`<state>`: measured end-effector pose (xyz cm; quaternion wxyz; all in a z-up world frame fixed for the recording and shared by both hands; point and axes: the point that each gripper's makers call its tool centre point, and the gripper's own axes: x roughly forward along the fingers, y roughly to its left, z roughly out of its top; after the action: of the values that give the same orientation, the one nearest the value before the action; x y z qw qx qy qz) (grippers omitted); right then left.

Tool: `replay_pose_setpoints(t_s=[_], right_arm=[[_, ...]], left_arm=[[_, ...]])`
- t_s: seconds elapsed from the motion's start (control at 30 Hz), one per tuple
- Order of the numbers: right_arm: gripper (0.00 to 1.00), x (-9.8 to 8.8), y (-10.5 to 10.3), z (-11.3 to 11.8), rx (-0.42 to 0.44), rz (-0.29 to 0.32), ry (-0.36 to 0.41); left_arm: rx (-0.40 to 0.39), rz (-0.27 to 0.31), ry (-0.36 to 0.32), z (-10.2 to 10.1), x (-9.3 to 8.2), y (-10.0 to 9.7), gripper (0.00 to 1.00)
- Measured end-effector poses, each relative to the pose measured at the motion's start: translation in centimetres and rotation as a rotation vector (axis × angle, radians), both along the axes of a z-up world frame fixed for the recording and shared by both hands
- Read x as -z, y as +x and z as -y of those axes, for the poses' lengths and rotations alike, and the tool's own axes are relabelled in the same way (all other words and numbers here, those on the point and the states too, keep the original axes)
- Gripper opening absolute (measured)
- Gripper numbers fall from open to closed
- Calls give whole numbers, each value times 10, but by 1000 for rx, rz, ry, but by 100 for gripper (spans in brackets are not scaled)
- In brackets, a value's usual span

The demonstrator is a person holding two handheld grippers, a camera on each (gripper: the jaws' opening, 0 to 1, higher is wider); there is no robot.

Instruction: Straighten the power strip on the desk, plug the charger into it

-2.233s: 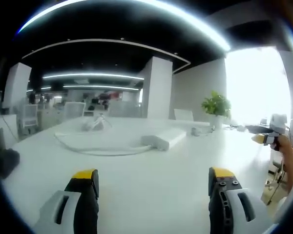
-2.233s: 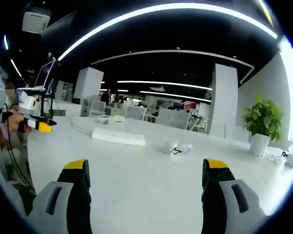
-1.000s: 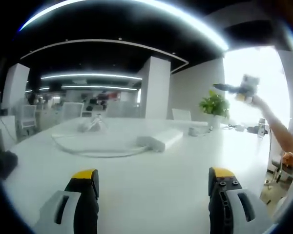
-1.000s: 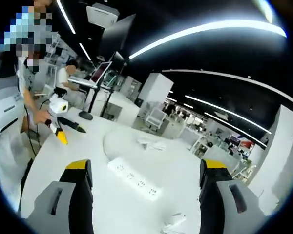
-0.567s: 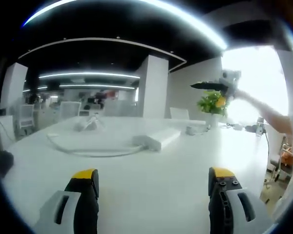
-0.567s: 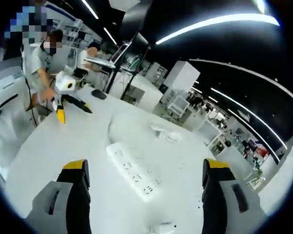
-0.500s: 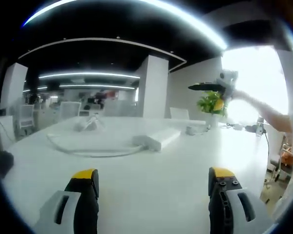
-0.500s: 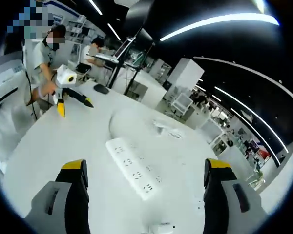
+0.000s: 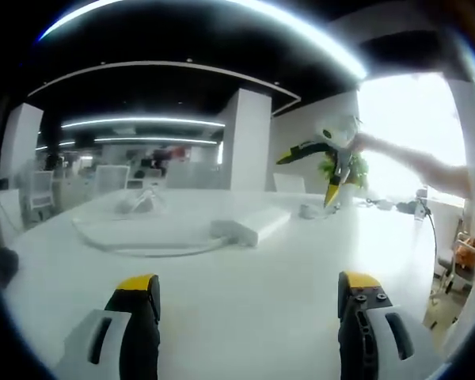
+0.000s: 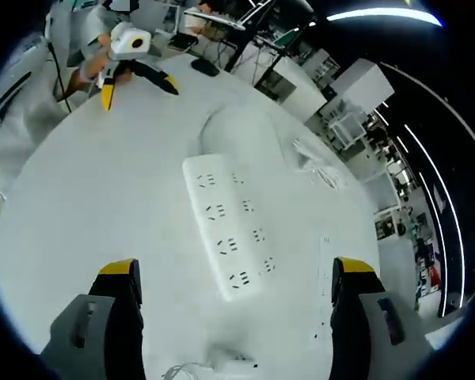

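Lying on the white surface (image 10: pixel 79 229), the power strip (image 10: pixel 228 235) sits ahead of the right gripper (image 10: pixel 236 277), between its wide-apart empty fingers (image 10: pixel 120 273) and untouched. Half a second ago it lay farther ahead. Far off, the left gripper (image 9: pixel 249 285) also stands wide and empty; the strip (image 9: pixel 251 224) lies well beyond it.

Left gripper view looks low across the surface (image 9: pixel 245 285); right gripper view looks down from above. Both share the power strip (image 10: pixel 228 237).
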<state>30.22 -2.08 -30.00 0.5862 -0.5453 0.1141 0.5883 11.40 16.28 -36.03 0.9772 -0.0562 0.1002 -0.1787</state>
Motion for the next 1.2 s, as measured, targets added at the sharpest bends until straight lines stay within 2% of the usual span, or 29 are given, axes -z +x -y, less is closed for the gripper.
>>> replay_pose_setpoints(t_s=[0.2, 0.37, 0.6, 0.73, 1.1, 1.13, 1.2], right_arm=[[96, 23, 10, 1, -36, -13, -172], [91, 35, 17, -3, -56, -18, -245], [84, 41, 28, -10, -52, -60, -244], [74, 46, 36, -9, -22, -74, -261], [75, 65, 43, -11, -12, -151, -267], [74, 65, 52, -15, -9, -161, -265], [71, 69, 52, -17, 3, -186, -261]], left_arm=[[3, -3, 0, 2, 0, 3, 96], [0, -13, -10, 0, 4, 4, 96], [3, -17, -34, 0, 4, 5, 96], [1, -19, -44, 0, 4, 6, 95], [-13, -29, -41, -2, 5, 7, 95], [-16, -30, -40, -3, 6, 8, 95], [-14, -33, -41, -3, 6, 8, 95]])
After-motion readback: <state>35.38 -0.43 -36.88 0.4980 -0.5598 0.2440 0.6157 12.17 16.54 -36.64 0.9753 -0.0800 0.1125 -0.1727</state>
